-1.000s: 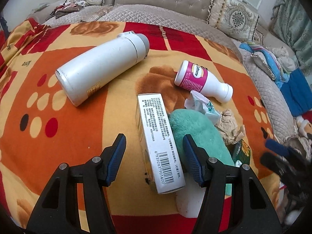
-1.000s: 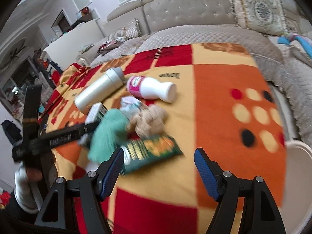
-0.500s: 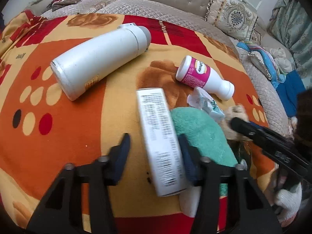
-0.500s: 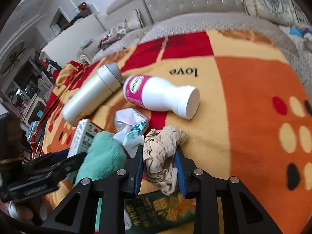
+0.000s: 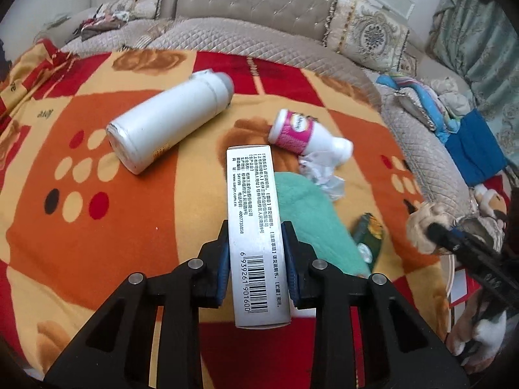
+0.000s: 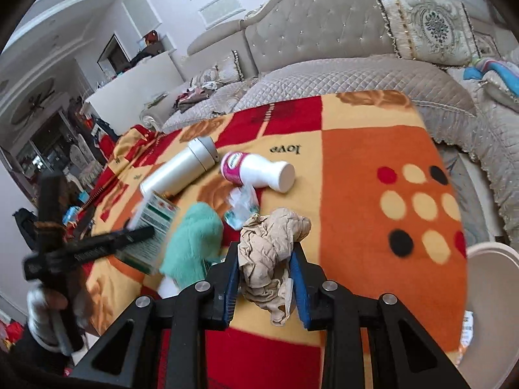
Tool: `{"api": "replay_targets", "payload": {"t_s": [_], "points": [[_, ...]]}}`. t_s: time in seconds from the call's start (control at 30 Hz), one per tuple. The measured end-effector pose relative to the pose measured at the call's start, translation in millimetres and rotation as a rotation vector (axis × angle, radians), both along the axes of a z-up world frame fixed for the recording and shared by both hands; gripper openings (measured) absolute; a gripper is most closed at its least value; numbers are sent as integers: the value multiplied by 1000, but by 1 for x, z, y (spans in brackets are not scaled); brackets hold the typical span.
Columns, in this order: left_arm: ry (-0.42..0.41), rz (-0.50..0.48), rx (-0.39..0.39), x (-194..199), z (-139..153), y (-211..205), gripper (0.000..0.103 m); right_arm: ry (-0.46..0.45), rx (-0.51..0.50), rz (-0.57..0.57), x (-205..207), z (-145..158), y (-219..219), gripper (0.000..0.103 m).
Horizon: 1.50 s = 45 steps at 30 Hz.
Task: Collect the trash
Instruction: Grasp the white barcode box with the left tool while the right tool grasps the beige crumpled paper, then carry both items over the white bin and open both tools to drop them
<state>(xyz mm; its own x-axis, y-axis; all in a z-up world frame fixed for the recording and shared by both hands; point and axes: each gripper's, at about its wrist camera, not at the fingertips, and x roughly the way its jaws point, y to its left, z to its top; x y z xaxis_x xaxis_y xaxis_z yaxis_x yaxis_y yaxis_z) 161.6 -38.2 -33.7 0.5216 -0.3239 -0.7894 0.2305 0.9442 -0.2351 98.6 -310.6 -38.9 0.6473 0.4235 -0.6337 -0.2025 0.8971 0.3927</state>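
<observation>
My left gripper [image 5: 256,227] is shut on a long white carton with a barcode [image 5: 253,227] and holds it above the blanket; it also shows in the right wrist view [image 6: 152,227]. My right gripper [image 6: 264,246] is shut on a crumpled beige paper wad [image 6: 269,249], lifted off the blanket; the wad shows at the right of the left wrist view [image 5: 425,223]. On the blanket lie a pink-labelled white bottle [image 5: 305,133], a crumpled clear wrapper [image 5: 321,171] and a green cracker packet [image 5: 369,233].
A white thermos [image 5: 168,123] and a teal plush cloth [image 5: 311,220] lie on the orange and red blanket [image 5: 97,227]. A white bin rim [image 6: 489,259] sits at the right beyond the blanket edge. Sofa cushions [image 6: 428,29] stand behind.
My left gripper closed on the carton and lifted it. My right gripper moved in, closed on the paper wad and lifted it back toward the right.
</observation>
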Motion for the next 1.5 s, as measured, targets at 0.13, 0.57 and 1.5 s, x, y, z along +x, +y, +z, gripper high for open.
{"api": "replay_targets", "payload": {"t_s": [0.13,0.57,1.5], "points": [[-20,-28,-6,-17,9,-11,26,14,-1,-7,-15,-7,-2,29],[-36,-158,-28,-65,14,-69,26,10,-33,-55,-59,-13,-11,29],[23,-436,-41,-99,-6,-260,26,72,-43,-355,-135,-48,-162,29]]}}
